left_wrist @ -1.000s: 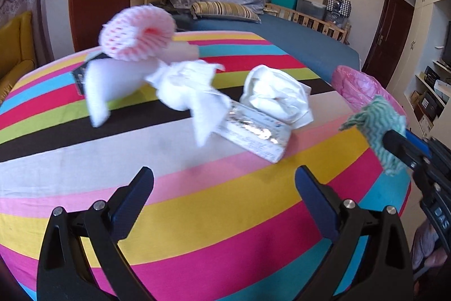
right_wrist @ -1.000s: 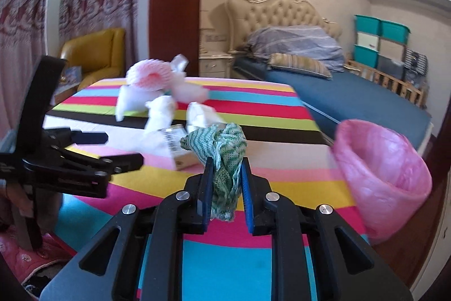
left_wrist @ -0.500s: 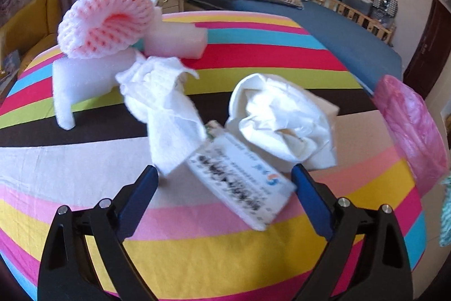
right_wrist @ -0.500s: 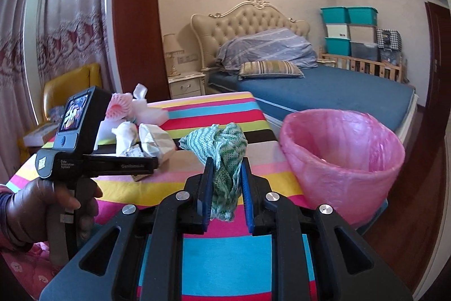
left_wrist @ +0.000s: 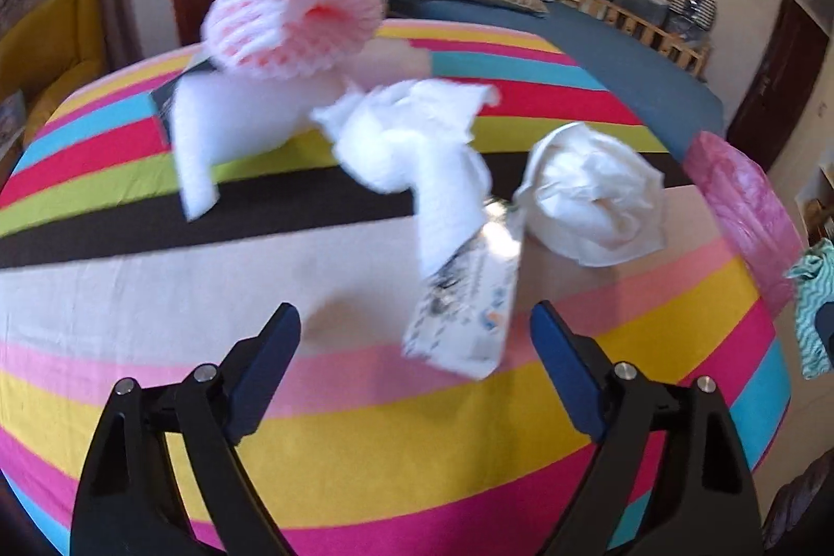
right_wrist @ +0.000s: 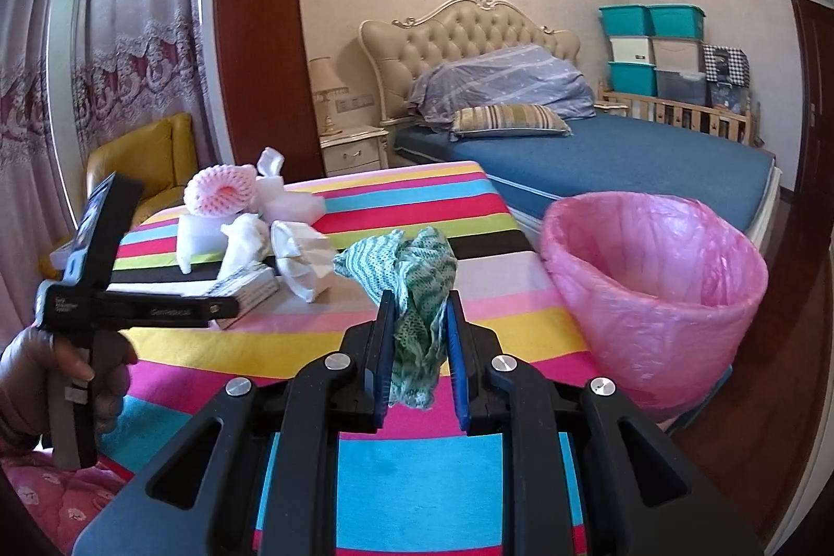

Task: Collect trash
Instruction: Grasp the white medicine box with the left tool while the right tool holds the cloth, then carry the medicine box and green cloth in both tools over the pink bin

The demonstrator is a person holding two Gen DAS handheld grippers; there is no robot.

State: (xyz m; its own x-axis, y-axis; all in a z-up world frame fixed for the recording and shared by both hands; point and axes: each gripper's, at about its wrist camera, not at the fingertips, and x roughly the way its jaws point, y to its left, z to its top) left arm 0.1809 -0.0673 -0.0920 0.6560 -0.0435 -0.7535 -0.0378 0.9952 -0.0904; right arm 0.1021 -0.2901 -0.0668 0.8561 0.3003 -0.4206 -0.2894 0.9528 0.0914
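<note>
Indoors: striped tablecloth [right_wrist: 427, 196], bed [right_wrist: 625, 149] behind | left fingers [left_wrist: 417, 332] closing, apparently empty | right fingers [right_wrist: 417, 321] clamp green cloth [right_wrist: 417, 274]

— What is sitting ahead of the left gripper [left_wrist: 414, 329]?
— A printed box [left_wrist: 464, 311] is lying on the striped counter [left_wrist: 156, 295], its near end between the jaws, which have just been closing without touching it.
— And behind it?
— Crumpled white paper [left_wrist: 594, 201], a tissue [left_wrist: 412, 139] and pink foam netting [left_wrist: 292, 16] are lying there.
</note>
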